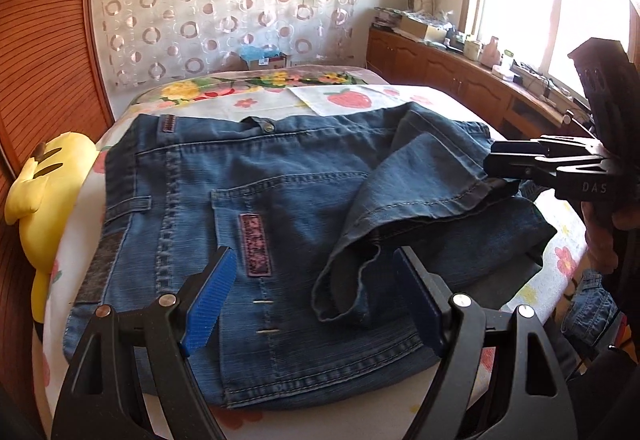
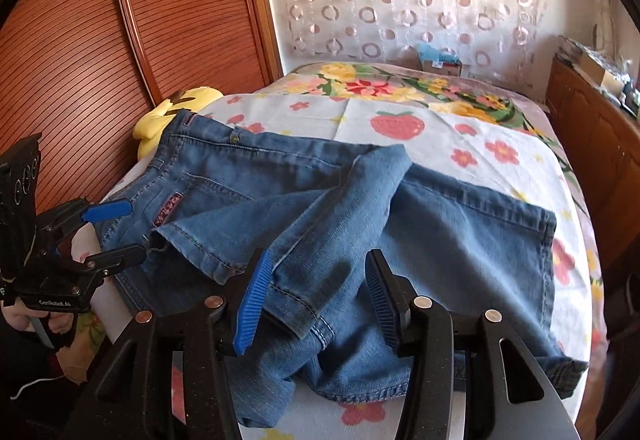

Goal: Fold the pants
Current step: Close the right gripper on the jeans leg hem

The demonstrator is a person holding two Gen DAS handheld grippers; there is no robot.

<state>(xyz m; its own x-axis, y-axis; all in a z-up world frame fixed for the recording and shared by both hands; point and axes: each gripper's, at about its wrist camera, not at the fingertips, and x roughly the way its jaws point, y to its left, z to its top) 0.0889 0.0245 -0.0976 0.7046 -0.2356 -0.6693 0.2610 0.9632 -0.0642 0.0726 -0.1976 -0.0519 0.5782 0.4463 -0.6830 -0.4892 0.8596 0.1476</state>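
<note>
Jeans (image 1: pixel 280 199) are spread on the flowered bed sheet (image 2: pixel 440 143), waistband toward the far side, with the legs doubled back over the seat in a loose, rumpled heap. At far left a yellow plush toy (image 1: pixel 48 175) lies against the bed edge, just beside the waistband corner. The left gripper (image 1: pixel 316 300) is held above the seat pocket, tilted downward, jaws wide apart and nothing between them. Further right, the leg hems (image 2: pixel 304 316) lie unaligned and partly bunched. The right gripper (image 2: pixel 316 304) is pitched downward over a hem, jaws parted on either side of the cloth; the pads are not seen pressing it. For a clean fold, it is judged that the hems should be squared and wrinkles drawn flat before any crease is set.
</note>
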